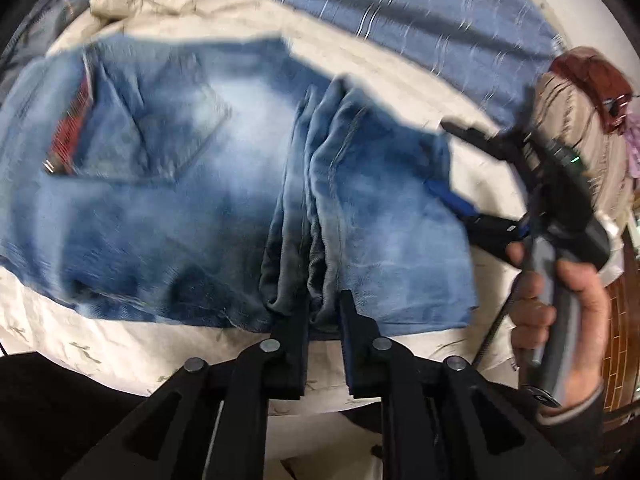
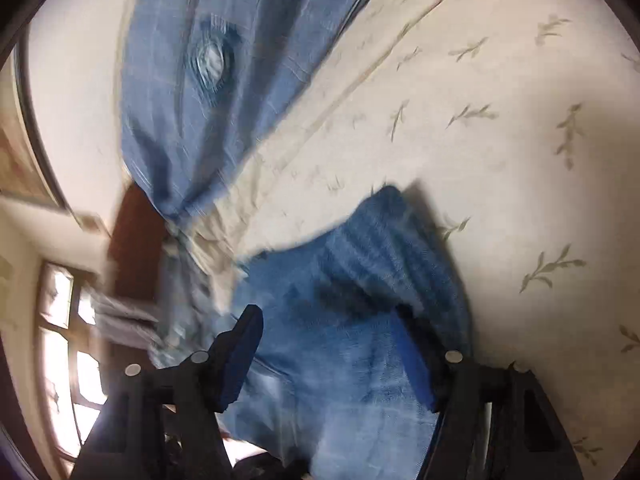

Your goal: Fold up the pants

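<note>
Jeans: faded blue denim, pale and washed-out at the middle, darker toward the edges; spread flat on the sheet, back pocket with stitched outline up, a red patterned patch at the far left edge. A thick ridge of bunched folds runs down the middle toward the near hem.

Left gripper: two black blocky fingers with round metal pivots, set narrow, closed on the ridge of folded denim at the near edge.

Right gripper: black arms with blue pads, spread wide; a layer of denim fills the space between the pads, and the right pad touches a rolled, ribbed-looking edge of cloth. Whether the pads press the cloth, the blur does not let one tell. In the left view its fingers lie at the jeans' right edge.

Right hand: bare, wrapped round the grey handle.

Sheet: cream, creased, printed with small olive leaf sprigs.

Blanket: blue woven cloth with thin white stripes, lying beyond the jeans.

Window: bright panes in a dark frame, lower left of the right view.
</note>
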Motion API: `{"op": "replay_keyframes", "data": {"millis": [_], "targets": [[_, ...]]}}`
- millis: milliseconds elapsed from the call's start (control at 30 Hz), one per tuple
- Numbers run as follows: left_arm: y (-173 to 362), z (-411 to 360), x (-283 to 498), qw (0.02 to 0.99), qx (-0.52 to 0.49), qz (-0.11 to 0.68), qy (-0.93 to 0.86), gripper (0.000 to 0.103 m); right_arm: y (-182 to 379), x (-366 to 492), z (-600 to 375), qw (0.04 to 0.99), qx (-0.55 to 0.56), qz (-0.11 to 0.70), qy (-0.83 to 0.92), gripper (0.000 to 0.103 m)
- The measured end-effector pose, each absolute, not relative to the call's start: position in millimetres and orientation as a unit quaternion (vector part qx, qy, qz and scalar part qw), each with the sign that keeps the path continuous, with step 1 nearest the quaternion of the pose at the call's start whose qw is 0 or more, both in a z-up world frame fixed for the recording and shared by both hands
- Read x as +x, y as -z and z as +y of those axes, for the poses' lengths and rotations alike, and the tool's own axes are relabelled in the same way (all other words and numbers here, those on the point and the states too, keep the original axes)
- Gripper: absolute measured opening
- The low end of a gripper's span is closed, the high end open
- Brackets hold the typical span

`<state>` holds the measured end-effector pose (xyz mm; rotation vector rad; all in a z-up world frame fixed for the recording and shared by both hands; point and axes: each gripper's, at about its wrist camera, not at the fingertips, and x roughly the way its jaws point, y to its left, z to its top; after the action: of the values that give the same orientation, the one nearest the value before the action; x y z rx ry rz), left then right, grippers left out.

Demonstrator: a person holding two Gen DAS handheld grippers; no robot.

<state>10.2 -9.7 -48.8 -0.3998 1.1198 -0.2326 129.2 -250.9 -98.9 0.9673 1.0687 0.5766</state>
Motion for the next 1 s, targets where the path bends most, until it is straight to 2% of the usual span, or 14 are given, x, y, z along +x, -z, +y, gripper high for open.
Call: {"op": "replay_keyframes", "data": {"millis": [167, 267, 367, 500, 533, 633, 800, 933, 1000], "targets": [[0, -9, 14, 0.87, -0.165, 0.447, 0.131, 0.019, 98, 128, -251, 0.711, 0.438, 0.482, -0.265, 0.07], [-8, -12, 44, 0.867, -0.174, 0.438, 0.161, 0.02, 96, 127, -257, 0.701, 0.454, 0.474, -0.278, 0.07], [6, -19, 79, 0.858, -0.167, 0.458, 0.16, 0.021, 97, 123, -265, 0.691, 0.472, 0.465, -0.288, 0.071], [54, -29, 130, 0.839, -0.14, 0.514, 0.111, 0.021, 109, 116, -266, 0.679, 0.482, 0.472, -0.29, 0.071], [62, -28, 135, 0.832, -0.144, 0.525, 0.106, 0.01, 112, 115, -268, 0.677, 0.485, 0.471, -0.291, 0.071], [69, -29, 142, 0.828, -0.141, 0.536, 0.087, 0.004, 114, 112, -269, 0.672, 0.487, 0.471, -0.3, 0.071], [71, -30, 146, 0.827, -0.137, 0.537, 0.091, 0.004, 66, 120, -276, 0.722, 0.438, 0.441, -0.305, 0.072], [77, -28, 147, 0.828, -0.142, 0.534, 0.099, 0.004, 54, 132, -275, 0.782, 0.341, 0.467, -0.233, 0.072], [76, -27, 146, 0.826, -0.151, 0.533, 0.101, 0.004, 63, 141, -265, 0.784, 0.306, 0.49, -0.228, 0.065]]}}
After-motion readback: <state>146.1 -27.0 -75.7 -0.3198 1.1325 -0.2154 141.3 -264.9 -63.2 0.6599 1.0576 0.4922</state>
